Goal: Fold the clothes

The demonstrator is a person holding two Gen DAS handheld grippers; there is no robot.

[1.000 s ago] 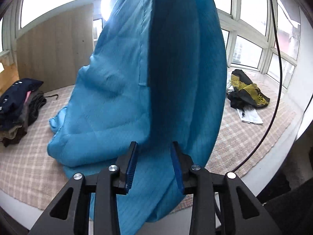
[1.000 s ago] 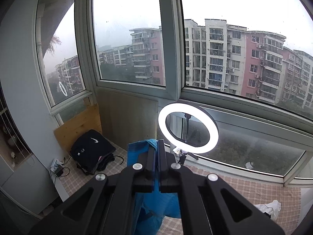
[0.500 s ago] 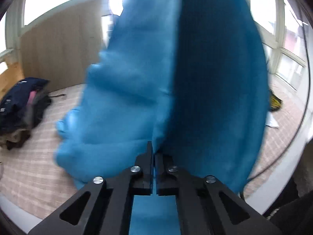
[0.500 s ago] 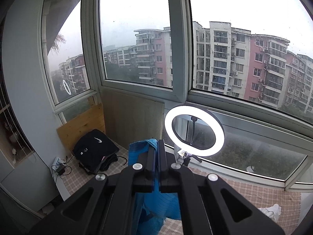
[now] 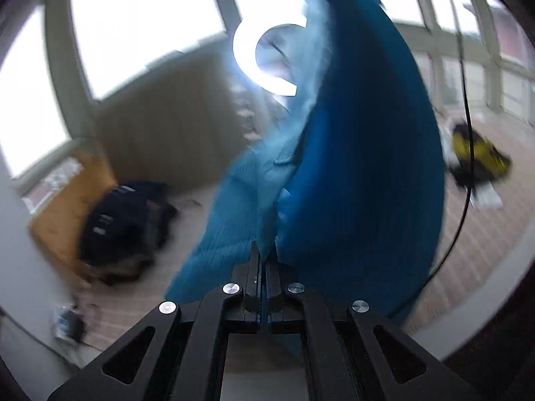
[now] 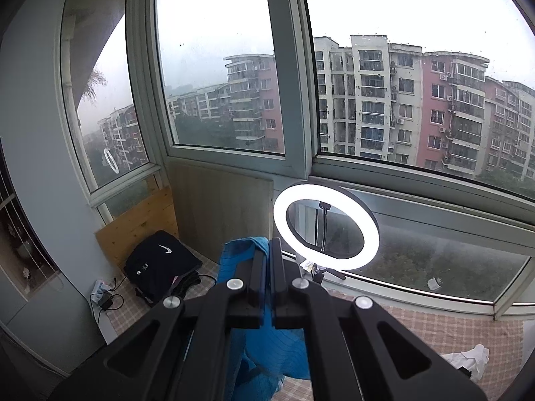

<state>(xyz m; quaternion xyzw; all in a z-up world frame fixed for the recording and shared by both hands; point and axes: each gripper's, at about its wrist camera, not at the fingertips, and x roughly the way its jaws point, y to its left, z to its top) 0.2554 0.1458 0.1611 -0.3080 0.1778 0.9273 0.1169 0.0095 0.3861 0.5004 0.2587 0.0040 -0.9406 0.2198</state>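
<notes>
Blue cloth (image 5: 364, 173) hangs in mid-air through the centre of the left view, pinched at a lower edge by the left gripper (image 5: 264, 260) and at a top corner by the right gripper (image 6: 268, 257), both clamped tight on it. My worry is that the left view is blurred with motion, and a hard swing could tug the thin edge out of either grip or drag the cloth against the ring light (image 6: 326, 227) standing close behind it. Below lies a checked mat (image 6: 434, 320) on a window-side platform, dark clothes (image 6: 160, 264) piled at left, tower blocks beyond the glass.
</notes>
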